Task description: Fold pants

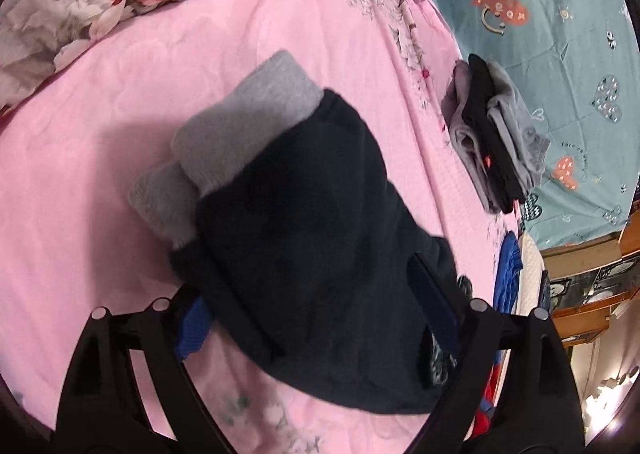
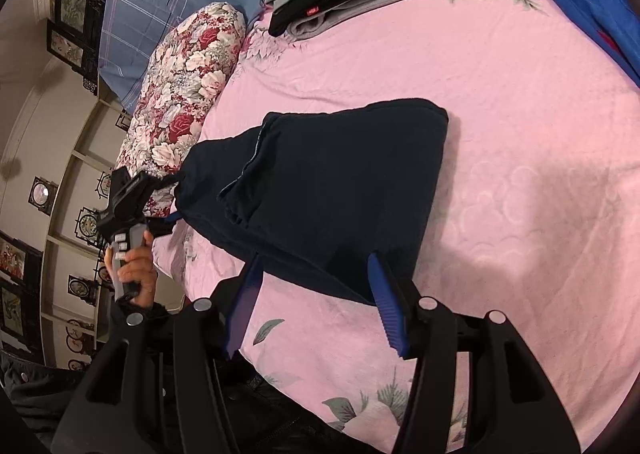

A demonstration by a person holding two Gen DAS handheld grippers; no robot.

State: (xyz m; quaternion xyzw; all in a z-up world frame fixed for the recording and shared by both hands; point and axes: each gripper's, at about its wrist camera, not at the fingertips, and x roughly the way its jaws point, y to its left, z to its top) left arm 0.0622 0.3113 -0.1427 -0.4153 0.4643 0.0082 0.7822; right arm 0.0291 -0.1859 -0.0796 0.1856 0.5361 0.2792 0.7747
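Note:
The dark navy pants [image 1: 304, 238] lie in a folded bundle on the pink bed sheet [image 1: 100, 157], with their grey fleece lining [image 1: 240, 125] showing at the far end. My left gripper [image 1: 316, 318] is open, its blue-padded fingers on either side of the bundle's near end. In the right wrist view the same pants [image 2: 340, 189] lie ahead. My right gripper [image 2: 316, 294] is open with its fingertips at the near edge of the cloth. The left gripper [image 2: 160, 205] also shows there, held in a hand at the pants' left end.
A stack of folded grey and black clothes [image 1: 496, 133] lies at the right on the teal sheet [image 1: 560, 53]. A floral quilt roll [image 2: 184, 93] lies along the bed's edge. Blue clothing [image 2: 592, 1] lies at the far right. A blue pillow [image 2: 160, 13] is beyond the quilt.

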